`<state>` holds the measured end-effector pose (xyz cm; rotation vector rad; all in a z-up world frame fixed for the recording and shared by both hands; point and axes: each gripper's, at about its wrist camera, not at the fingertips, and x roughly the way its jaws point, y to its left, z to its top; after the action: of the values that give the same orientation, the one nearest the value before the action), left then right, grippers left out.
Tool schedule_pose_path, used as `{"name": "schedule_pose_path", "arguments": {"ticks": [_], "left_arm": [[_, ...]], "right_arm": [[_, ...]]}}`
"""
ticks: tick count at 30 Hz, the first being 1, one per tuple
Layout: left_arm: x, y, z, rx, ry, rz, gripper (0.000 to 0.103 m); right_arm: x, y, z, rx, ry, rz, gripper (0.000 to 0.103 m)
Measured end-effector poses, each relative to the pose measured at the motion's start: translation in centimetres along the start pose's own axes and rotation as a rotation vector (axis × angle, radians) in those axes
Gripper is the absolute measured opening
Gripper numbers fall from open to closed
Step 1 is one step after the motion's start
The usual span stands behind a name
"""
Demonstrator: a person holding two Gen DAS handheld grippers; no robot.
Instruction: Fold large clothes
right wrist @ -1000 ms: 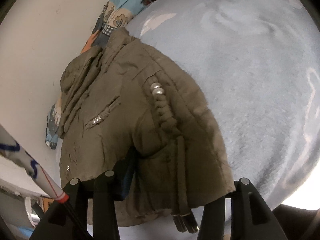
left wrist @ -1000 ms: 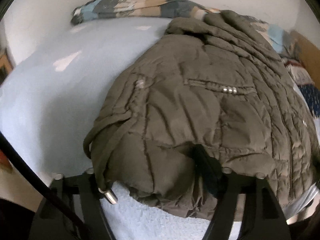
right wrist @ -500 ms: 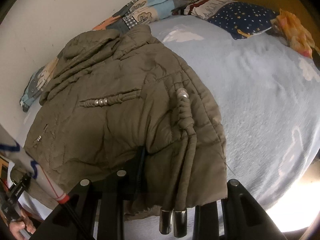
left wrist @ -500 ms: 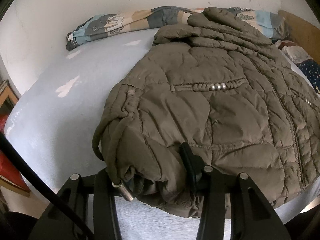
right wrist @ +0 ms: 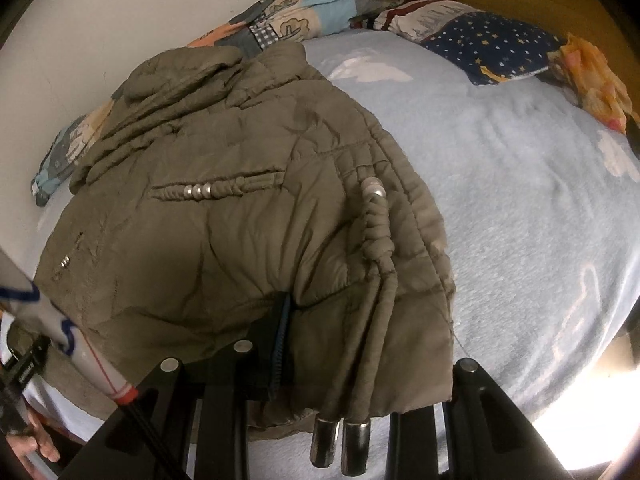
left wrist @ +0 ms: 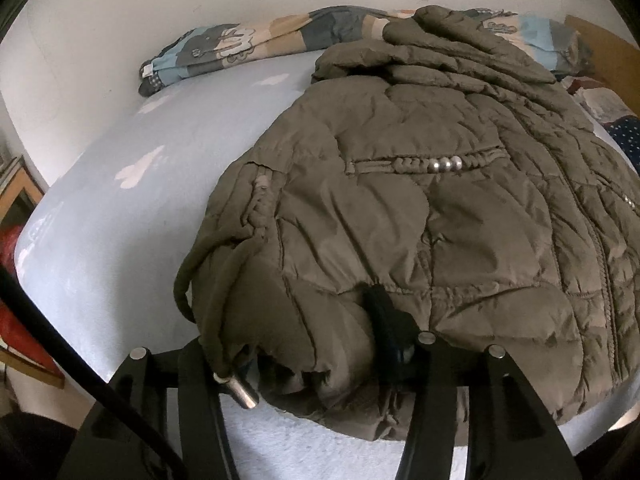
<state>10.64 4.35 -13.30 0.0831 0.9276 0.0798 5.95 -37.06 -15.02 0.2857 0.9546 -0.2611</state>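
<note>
Left wrist view: an olive quilted jacket (left wrist: 420,216) lies spread on a pale blue bed (left wrist: 132,216), its hem bunched at the near edge, where the left gripper (left wrist: 304,344) clenches a fold of the padding between its black fingers. A drawstring (left wrist: 218,300) loops off the hem there, its metal tip lying against one finger. This view alone takes in the wooden furniture (left wrist: 18,196) at the bed's left side. The right wrist view shows what the other does not: a star-printed navy pillow (right wrist: 492,46), an orange cloth (right wrist: 596,80) beside it, and two metal-capped cords (right wrist: 368,344) hanging over the jacket's hem. The right gripper (right wrist: 356,344) likewise grasps the jacket's edge. A patchwork quilt (left wrist: 240,46) lies along the wall in both. No brand or legible writing shows anywhere.
</note>
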Motion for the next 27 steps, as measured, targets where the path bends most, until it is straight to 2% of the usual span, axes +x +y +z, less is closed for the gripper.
{"name": "schedule_pose_path", "arguments": {"ticks": [6,9,11,15,27], "left_arm": [[0.2,-0.8,0.1,0.023,-0.004,0.04,0.053],[0.0,-0.5,0.2,0.015,-0.009,0.023,0.049],[-0.1,-0.3,0.2,0.015,-0.014,0.016,0.044],[-0.5,-0.3,0.0,0.034,-0.029,0.009,0.041],[-0.5,-0.2,0.0,0.036,-0.023,0.014,0.042]], "right_arm": [[0.6,-1.5,-0.3,0.097,0.009,0.074,0.036],[0.5,-2.1,-0.3,0.138,0.016,0.11,0.034],[0.2,-1.5,-0.3,0.107,0.007,0.089,0.029],[-0.5,-0.2,-0.2,0.035,-0.024,0.027,0.027],[-0.3,-0.5,-0.3,0.058,-0.012,0.039,0.027]]}}
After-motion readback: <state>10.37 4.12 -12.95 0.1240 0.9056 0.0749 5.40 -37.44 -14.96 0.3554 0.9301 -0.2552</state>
